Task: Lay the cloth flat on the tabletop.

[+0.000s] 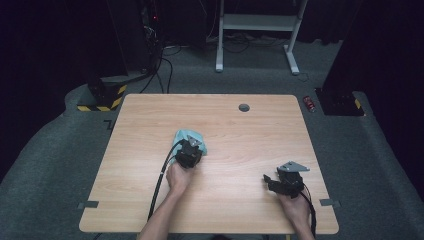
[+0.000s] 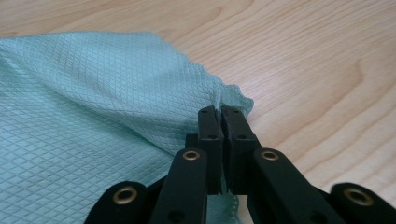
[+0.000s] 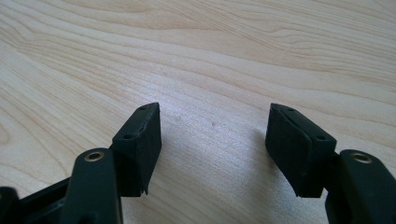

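No readable txt, labels, brands or nos anywhere, incl. table & cloth

A lab: dark curtains (image 1: pixel 50 50), grey carpet (image 1: pixel 45 165), cable bundles (image 1: pixel 160 60), hazard-striped stand base (image 1: pixel 102 97).

High view overhead facing forward-down, both gripper views close, low over the shared table (image 1: pixel 240 130), left's at cloth (image 2: pixel 93 116)

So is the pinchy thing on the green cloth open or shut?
Shut. The left gripper has its jaws pressed together on the edge of the green cloth, pinching it; no gap shows between them.
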The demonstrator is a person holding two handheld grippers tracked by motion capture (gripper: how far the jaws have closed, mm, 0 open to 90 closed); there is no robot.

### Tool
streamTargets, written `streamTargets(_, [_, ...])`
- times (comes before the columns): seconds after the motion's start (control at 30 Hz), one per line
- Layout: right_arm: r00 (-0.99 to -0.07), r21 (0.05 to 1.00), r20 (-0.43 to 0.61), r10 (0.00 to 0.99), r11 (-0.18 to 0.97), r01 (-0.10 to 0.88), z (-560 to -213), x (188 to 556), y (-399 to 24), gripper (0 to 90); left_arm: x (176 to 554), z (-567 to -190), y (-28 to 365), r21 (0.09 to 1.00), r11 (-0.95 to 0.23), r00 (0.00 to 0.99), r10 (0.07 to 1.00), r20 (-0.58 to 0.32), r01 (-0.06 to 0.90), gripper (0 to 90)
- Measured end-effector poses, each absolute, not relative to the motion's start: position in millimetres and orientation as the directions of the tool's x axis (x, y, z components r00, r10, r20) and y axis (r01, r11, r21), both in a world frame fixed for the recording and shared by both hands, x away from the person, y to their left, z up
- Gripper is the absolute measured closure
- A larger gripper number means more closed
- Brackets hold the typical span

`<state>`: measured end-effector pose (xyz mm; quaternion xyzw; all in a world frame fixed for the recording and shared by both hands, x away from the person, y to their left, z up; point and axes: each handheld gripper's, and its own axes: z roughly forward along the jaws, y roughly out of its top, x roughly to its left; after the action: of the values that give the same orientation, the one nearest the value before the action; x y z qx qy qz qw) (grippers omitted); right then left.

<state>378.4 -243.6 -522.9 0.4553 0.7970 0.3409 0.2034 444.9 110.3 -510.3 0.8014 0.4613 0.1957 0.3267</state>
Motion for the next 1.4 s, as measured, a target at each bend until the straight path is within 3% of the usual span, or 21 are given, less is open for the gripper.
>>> streamTargets(0.6, [-0.503, 0.729, -0.014, 0.864, 0.353, 0.586, -523, 379, -244, 36.0, 408, -502, 71, 0.735, -0.427, 0.68, 0.73, -0.063, 0.527, 87.2])
streamTargets(1.17, [-0.503, 0.729, -0.014, 0.864, 0.354, 0.586, -523, 379, -243, 36.0, 394, -506, 43, 0.73, -0.481, 0.747, 0.662, -0.061, 0.486, 86.3])
streamTargets(1.23, [-0.503, 0.729, -0.015, 0.864, 0.354, 0.586, -523, 379, -243, 36.0, 393, -508, 43, 0.734, -0.465, 0.738, 0.67, -0.073, 0.495, 84.2])
streamTargets(1.4, [-0.503, 0.728, -0.013, 0.864, 0.353, 0.588, -523, 379, -243, 36.0, 386, -500, 48, 0.759, -0.429, 0.726, 0.683, -0.083, 0.49, 68.5])
